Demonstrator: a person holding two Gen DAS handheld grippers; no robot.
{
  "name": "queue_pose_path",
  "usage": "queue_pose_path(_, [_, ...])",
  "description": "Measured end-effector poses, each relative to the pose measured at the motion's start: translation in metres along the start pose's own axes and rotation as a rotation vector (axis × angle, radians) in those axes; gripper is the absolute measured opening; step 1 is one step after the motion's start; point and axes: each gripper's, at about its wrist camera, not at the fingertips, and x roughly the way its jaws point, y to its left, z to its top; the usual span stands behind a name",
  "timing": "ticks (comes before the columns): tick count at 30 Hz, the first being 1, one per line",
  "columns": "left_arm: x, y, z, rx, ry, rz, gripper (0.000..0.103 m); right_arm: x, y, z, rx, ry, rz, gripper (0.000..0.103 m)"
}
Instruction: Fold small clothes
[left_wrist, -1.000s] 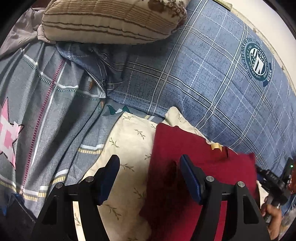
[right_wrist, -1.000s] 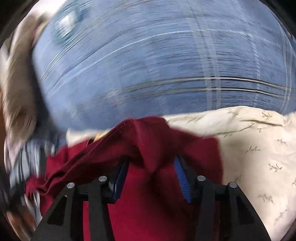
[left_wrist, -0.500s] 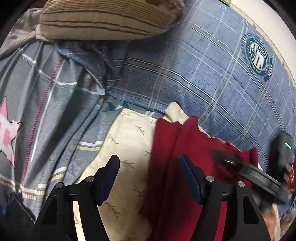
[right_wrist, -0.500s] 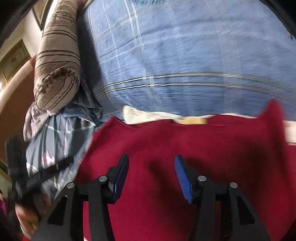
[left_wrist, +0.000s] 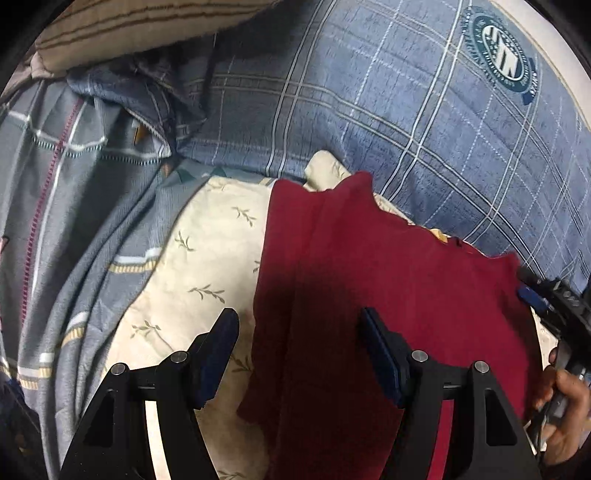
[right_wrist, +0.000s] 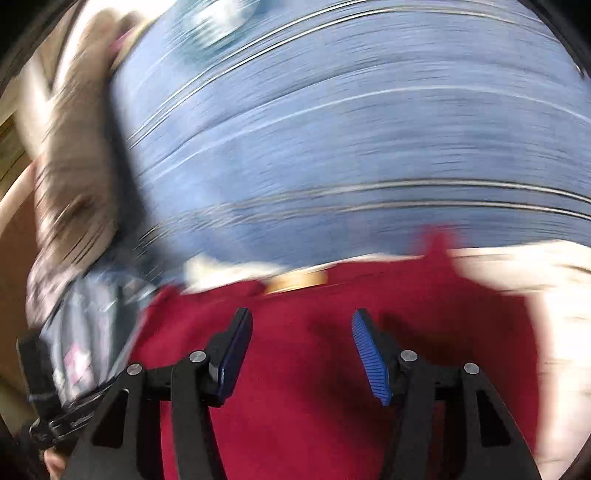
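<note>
Since a second ago the right tongs (right_wrist: 302, 356) have let go of the red shirt (right_wrist: 295, 387) they were pinching and now hang over it with jaws wide apart and nothing between them; a half second ago they were already empty. Left tongs (left_wrist: 300, 354) have moved closer to the shirt (left_wrist: 388, 295) and stay spread wide, holding nothing, one finger over the cream cloth (left_wrist: 199, 273) and the other over the red fabric. In the left view the shirt lies flat on that leaf-printed cream cloth, with a lengthwise fold running along its left part and a tan neck label (left_wrist: 439, 235) at its far edge. At the right rim of that view the right tongs' tip (left_wrist: 546, 295) sits just beside the shirt's far corner, and the person's hand (left_wrist: 565, 417) grips the handle. Left of the cloth spreads a grey patterned blanket (left_wrist: 74, 221). Beyond the shirt lies a blue plaid cover (left_wrist: 406, 110) with a round teal crest (left_wrist: 502, 55), and farthest off a striped pillow (left_wrist: 129, 22). The right view is heavily blurred; it shows the shirt under the tongs, the label (right_wrist: 295, 281) at its far edge, and the blue cover (right_wrist: 351, 147) beyond.
</note>
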Motion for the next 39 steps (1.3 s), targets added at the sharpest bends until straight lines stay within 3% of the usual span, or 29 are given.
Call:
queue_pose_path(2, [0.002, -0.002, 0.0, 0.007, -0.001, 0.007, 0.068, 0.009, -0.037, 0.005, 0.077, 0.009, -0.132, 0.058])
queue_pose_path(4, [0.003, -0.005, -0.001, 0.019, -0.008, 0.018, 0.069, 0.026, -0.063, 0.002, 0.167, 0.084, -0.126, 0.054])
queue_pose_path(6, [0.004, -0.006, -0.001, 0.029, -0.015, 0.026, 0.069, 0.02, -0.066, 0.0, 0.192, 0.062, -0.097, 0.054])
queue_pose_path(11, [0.002, -0.006, -0.004, 0.036, -0.022, 0.032, 0.069, -0.017, -0.019, -0.004, 0.066, -0.013, -0.04, 0.058])
queue_pose_path(14, [-0.002, -0.006, -0.005, 0.045, -0.028, 0.031, 0.069, -0.021, 0.017, -0.008, -0.017, 0.007, 0.028, 0.061])
queue_pose_path(18, [-0.007, -0.003, -0.007, 0.043, -0.027, 0.029, 0.069, 0.0, 0.08, -0.016, -0.177, 0.083, 0.117, 0.061])
queue_pose_path(23, [-0.009, 0.001, -0.006, 0.037, -0.024, 0.02, 0.069, 0.035, 0.138, -0.03, -0.315, 0.138, 0.125, 0.058])
queue_pose_path(33, [-0.012, 0.016, -0.001, 0.005, -0.004, -0.012, 0.074, 0.101, 0.199, -0.032, -0.364, 0.195, 0.147, 0.057])
queue_pose_path(36, [-0.014, 0.018, -0.001, 0.006, -0.004, -0.01, 0.074, 0.123, 0.206, -0.033, -0.358, 0.27, 0.146, 0.056])
queue_pose_path(39, [-0.019, 0.022, -0.001, 0.001, -0.013, -0.008, 0.074, 0.111, 0.205, -0.03, -0.311, 0.252, 0.174, 0.059])
